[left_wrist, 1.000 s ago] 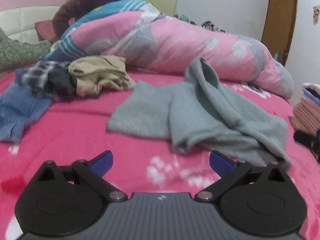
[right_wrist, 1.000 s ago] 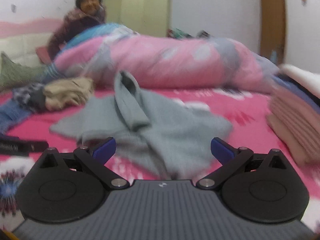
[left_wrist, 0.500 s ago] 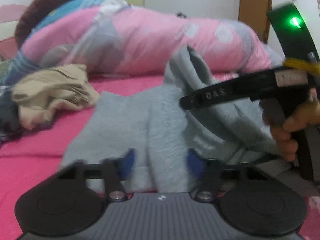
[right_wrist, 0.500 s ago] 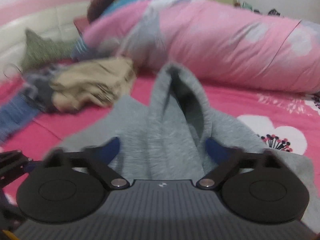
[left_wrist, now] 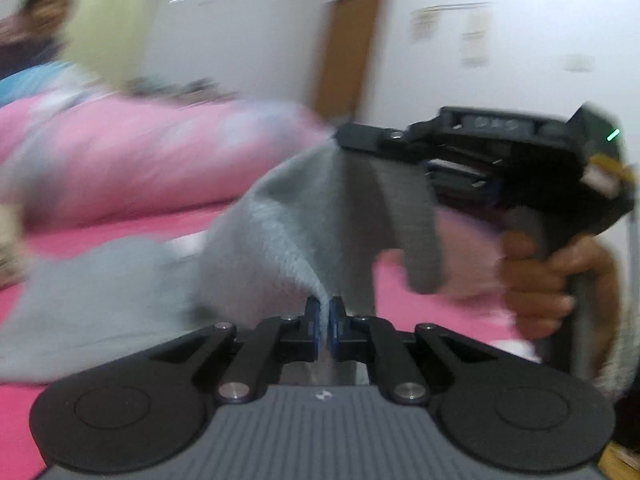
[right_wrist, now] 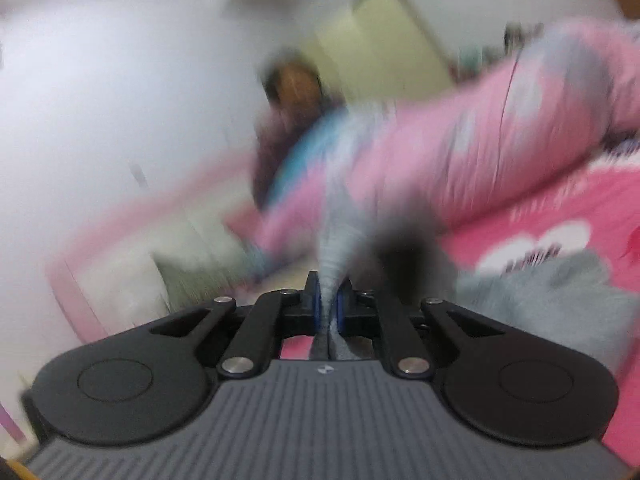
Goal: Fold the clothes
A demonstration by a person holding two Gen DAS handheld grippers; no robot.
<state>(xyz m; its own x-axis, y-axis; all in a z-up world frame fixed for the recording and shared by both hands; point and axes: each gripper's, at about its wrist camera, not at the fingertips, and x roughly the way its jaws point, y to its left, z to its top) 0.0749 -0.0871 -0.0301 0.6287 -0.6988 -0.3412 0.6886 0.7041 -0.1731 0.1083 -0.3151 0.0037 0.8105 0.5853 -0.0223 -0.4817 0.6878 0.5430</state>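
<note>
**Supervisor:** Report the garment's position.

**Operator:** The grey sweater [left_wrist: 280, 240] is hanging partly raised over the pink bed [left_wrist: 120, 232]. One portion is lifting between my two tools; the rest is trailing on the bed cover at lower left in the left wrist view. I judge it is being held at two points so the fabric can spread and hang flat for folding. Both views are blurred, so I cannot tell which seams or edges I am holding.

**Supervisor:** Left tool status?

**Operator:** I am keeping the left tool [left_wrist: 325, 320] closed down to a narrow slit, pinching a ridge of grey knit between its blue pads. The cloth is rising from that pinch toward the other tool.

**Supervisor:** Right tool status?

**Operator:** The right tool [right_wrist: 328, 304] is likewise clamped on a fold of the sweater [right_wrist: 340, 236], pads nearly together with fabric between them. In the left wrist view, the right tool [left_wrist: 360, 140] is sitting higher, a hand [left_wrist: 540, 280] gripping its handle, cloth draping below it.

**Supervisor:** Surroundings?

**Operator:** A rolled pink quilt [left_wrist: 140, 160] is lying behind the sweater. A person [right_wrist: 296, 92] is sitting beyond it.
</note>
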